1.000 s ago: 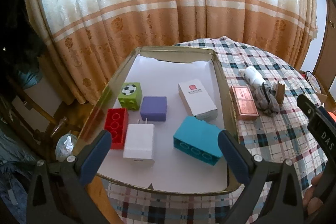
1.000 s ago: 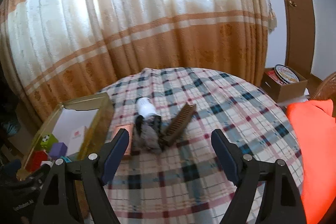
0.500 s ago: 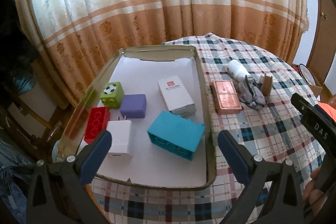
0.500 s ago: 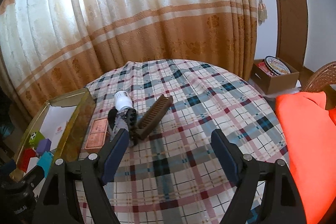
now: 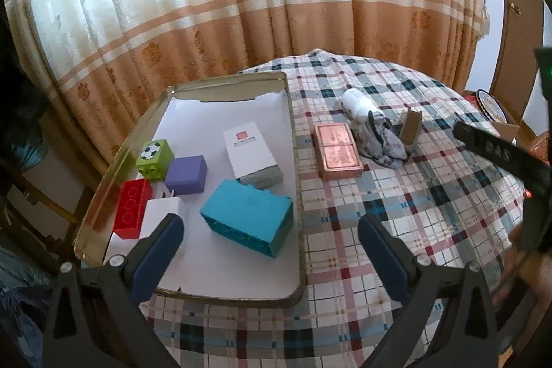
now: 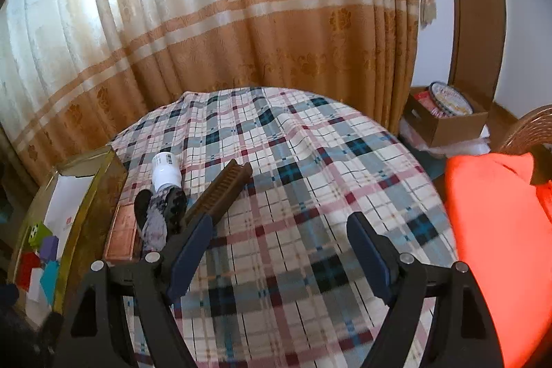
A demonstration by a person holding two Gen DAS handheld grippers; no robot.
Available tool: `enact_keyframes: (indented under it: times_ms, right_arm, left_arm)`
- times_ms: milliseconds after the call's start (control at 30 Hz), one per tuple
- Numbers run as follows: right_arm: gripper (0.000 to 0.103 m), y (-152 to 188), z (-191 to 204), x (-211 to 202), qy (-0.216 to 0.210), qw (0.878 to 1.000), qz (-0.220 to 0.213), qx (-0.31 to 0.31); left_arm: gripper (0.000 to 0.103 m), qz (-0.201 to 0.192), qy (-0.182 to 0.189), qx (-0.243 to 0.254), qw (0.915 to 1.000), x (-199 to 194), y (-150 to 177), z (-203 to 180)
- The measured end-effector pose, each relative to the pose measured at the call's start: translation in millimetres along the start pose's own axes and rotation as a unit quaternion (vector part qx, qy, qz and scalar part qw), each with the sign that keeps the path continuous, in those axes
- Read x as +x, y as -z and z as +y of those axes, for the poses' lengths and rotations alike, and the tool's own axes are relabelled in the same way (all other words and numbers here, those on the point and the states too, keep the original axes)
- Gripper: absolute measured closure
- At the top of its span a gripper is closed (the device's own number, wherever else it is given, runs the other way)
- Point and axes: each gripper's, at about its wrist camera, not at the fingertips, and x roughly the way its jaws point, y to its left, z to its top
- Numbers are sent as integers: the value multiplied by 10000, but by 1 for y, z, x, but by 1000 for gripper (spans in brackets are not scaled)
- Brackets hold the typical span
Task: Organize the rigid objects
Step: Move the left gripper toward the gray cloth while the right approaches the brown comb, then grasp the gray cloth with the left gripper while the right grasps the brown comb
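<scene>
On the left side of the plaid table (image 5: 431,195), a gold tray (image 5: 296,188) holds the sorted pieces: red brick (image 5: 132,209), green cube (image 5: 154,157), purple block (image 5: 186,174), white charger (image 5: 162,216), teal box (image 5: 248,221) and white carton (image 5: 253,154). Just right of its rim lie a copper case (image 5: 338,154), a cloth-wrapped bottle (image 5: 371,130) and a brown comb (image 6: 220,192), likely next to go in. Both the left gripper (image 5: 270,250) and the right gripper (image 6: 279,256) hover wide apart and empty, ready for a pick.

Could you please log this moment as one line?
left gripper: open, empty, over tray | right gripper: open, empty, over tablecloth | outside tray: copper box, bottle, comb
</scene>
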Motion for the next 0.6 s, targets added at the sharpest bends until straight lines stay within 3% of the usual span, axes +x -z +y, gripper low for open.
enact_keyframes:
  times_ms: [200, 333, 467, 600]
  right_arm:
    - [21, -19, 13, 30, -298, 9989, 351, 52]
    - [32, -25, 28, 61, -557, 9953, 778, 167]
    - [36, -24, 40, 80, -450, 9945, 932, 176]
    - [44, -27, 55, 90, -143, 9955, 890, -292]
  left_arm:
    - [1, -7, -15, -9, 10000, 0, -6, -2]
    - [1, -29, -74, -49, 10000, 1, -11, 2]
    - [1, -18, -91, -97, 9999, 4, -14, 6]
    - [1, -2, -95, -125, 9999, 8, -19, 9]
